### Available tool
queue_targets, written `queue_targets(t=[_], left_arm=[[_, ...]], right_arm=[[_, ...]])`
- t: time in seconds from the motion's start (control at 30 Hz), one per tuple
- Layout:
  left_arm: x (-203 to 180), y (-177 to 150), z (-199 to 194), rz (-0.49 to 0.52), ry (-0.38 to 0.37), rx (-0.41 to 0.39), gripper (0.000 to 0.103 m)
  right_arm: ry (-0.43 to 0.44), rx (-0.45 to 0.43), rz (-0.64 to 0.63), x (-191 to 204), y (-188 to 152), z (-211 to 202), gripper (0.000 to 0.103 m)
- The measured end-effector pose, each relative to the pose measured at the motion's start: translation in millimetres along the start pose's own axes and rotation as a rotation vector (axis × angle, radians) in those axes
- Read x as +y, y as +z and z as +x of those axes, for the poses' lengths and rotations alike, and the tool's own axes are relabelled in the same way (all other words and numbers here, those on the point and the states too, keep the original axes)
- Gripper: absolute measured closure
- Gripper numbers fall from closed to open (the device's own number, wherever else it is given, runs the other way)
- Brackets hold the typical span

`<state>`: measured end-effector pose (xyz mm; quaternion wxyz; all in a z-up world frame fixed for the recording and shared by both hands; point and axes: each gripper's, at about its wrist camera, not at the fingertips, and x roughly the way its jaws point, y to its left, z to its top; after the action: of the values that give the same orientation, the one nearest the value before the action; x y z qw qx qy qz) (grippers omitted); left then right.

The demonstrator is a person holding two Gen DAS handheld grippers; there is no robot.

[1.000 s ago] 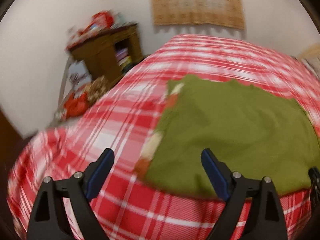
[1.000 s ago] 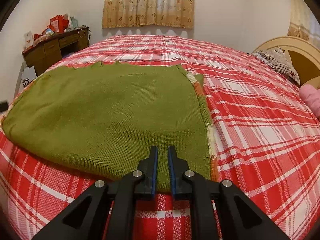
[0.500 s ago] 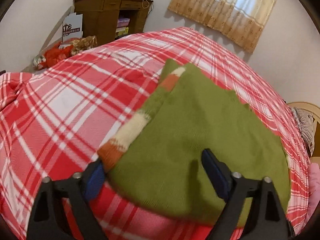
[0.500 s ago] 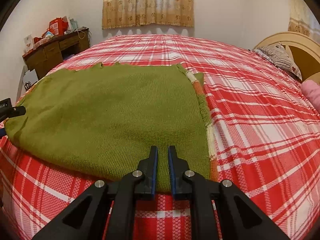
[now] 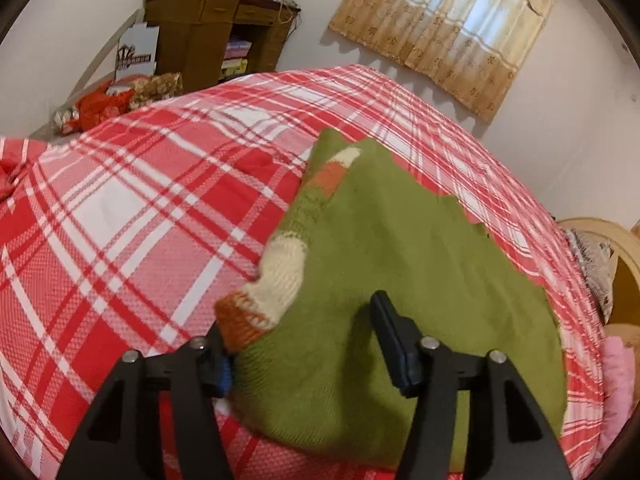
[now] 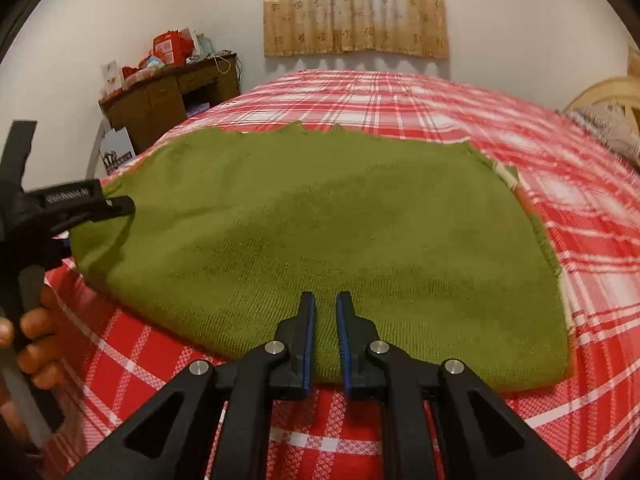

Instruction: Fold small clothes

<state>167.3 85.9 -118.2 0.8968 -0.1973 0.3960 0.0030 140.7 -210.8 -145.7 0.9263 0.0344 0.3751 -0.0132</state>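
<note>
A green knitted sweater (image 6: pixel 320 232) lies flat on the red plaid bed (image 6: pixel 580 216). In the left wrist view the sweater (image 5: pixel 420 260) has a folded sleeve striped cream and orange (image 5: pixel 280 280) along its left edge. My left gripper (image 5: pixel 304 340) is open and straddles the sweater's near left corner, its left finger under the orange cuff. It also shows in the right wrist view (image 6: pixel 100 204), held by a hand. My right gripper (image 6: pixel 325 316) is nearly shut, with a narrow gap, over the sweater's near edge; no cloth shows between the pads.
A brown wooden desk (image 5: pixel 208 32) with red boxes on top stands against the far wall. Bags and wrapped items (image 5: pixel 108 104) lie on the floor beside it. A curtain (image 6: pixel 352 8) hangs on the far wall. A wooden headboard and pillow (image 6: pixel 608 120) are at the right.
My left gripper moved forward onto the sweater's left corner, and the cuff now lies over its left finger. My right gripper stayed in place with the same narrow gap.
</note>
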Motion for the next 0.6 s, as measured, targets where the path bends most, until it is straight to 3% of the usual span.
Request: queue_targets(t=[0.03, 0.1, 0.17, 0.3, 0.43, 0.57, 0.6], left_arm=[[-2, 1, 0, 0.012, 0.008, -0.003, 0.069], [-1, 3, -1, -0.003, 0.001, -0.003, 0.083], [2, 5, -6, -0.021, -0.01, -0.01, 0.085], [-7, 3, -16, 0.036, -0.003, -0.052, 0.088], [-14, 2, -27, 0.096, -0.002, -0.116, 0.088], [9, 3, -8, 0.01, 0.007, -0.047, 0.083], [15, 2, -4, -0.014, 0.006, -0.033, 0.074]], right_arm=[[0.014, -0.003, 0.012, -3, -1, 0, 0.092], [0.036, -0.01, 0.031, -9, -3, -1, 0.092], [0.045, -0.015, 0.038, -9, -5, -1, 0.092], [0.054, -0.01, 0.046, -9, -5, 1, 0.092], [0.06, 0.048, 0.053, -9, 7, 3, 0.091], [0.148, 0.029, 0.068, 1, 51, 0, 0.087], [0.171, 0.029, 0.062, 7, 63, 3, 0.083]])
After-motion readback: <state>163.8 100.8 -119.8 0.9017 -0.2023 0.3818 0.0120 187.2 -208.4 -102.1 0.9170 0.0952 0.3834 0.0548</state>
